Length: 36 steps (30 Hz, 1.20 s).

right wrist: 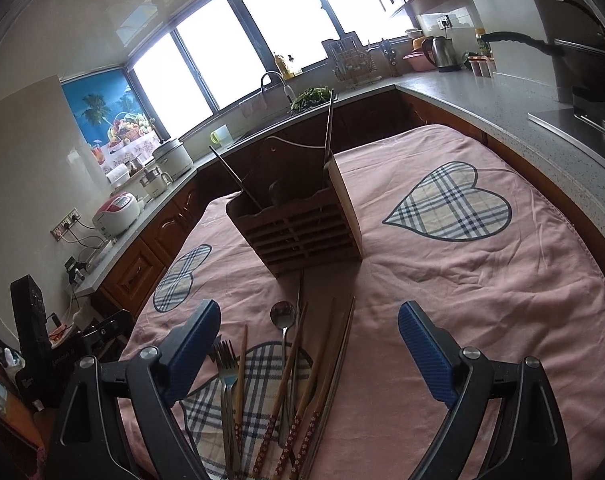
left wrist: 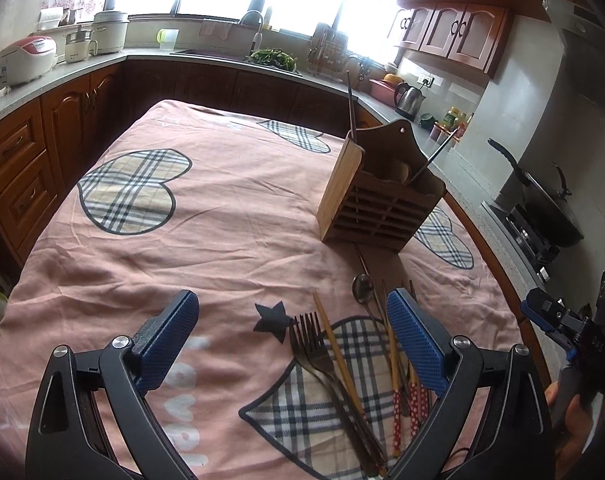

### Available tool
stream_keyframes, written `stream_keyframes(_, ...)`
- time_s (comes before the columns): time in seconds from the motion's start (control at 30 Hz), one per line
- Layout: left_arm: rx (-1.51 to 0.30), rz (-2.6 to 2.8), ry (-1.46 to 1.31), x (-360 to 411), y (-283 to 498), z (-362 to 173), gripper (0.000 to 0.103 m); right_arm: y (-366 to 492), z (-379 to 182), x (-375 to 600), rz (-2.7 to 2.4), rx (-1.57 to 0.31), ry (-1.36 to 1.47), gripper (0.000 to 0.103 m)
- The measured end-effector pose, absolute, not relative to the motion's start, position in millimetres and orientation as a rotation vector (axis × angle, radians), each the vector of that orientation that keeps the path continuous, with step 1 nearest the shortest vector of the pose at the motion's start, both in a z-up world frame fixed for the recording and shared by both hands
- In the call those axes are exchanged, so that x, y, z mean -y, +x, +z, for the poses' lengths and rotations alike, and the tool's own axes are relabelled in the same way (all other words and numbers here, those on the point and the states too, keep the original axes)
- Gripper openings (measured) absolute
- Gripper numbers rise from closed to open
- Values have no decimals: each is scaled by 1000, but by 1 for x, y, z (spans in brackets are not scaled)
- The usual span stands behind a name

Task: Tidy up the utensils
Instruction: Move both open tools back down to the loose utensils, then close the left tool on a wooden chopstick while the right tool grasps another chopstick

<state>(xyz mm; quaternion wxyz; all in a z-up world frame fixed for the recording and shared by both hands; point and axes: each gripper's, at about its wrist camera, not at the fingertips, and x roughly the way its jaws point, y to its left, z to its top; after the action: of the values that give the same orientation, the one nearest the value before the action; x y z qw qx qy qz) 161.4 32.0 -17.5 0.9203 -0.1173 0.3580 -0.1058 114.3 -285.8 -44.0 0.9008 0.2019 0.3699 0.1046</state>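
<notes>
Two tools (left wrist: pixel 292 334) (right wrist: pixel 308 338) released (nothing between) | forks (left wrist: pixel 308 336): two | spoon (right wrist: pixel 283 314): one | holder (left wrist: pixel 378 196): one

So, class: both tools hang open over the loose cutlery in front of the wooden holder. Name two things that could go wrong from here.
1. The chopsticks, forks and spoon lie overlapping, so a tool may pinch several together or knock neighbours away.
2. The tablecloth is wrinkled, so the fingers might snag it and shift the wooden holder.
</notes>
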Motion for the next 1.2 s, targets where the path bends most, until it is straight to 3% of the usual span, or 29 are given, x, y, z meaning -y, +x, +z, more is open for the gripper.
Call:
stream_keyframes(0.5,-858,-259,-167,-6,176,-45,97,114,-79,284,168,-863,390,91)
stream_keyframes(0.6,-873,-259,-128,1,186,-47,93,122,-84,282,156,-881,366,89)
stream_keyframes(0.77,-909,-273,-99,10,204,-54,79,139,-93,276,173,-925,358,57)
stream_keyframes(1.0,-967,-294,-101,16,230,-67,66,169,-108,260,220,-988,364,39)
stream_keyframes(1.07,-992,-305,-100,19,237,-73,55,179,-114,254,232,-1008,361,29)
stream_keyframes(1.2,-1035,-325,-106,23,249,-84,51,199,-125,246,254,-1043,361,24)
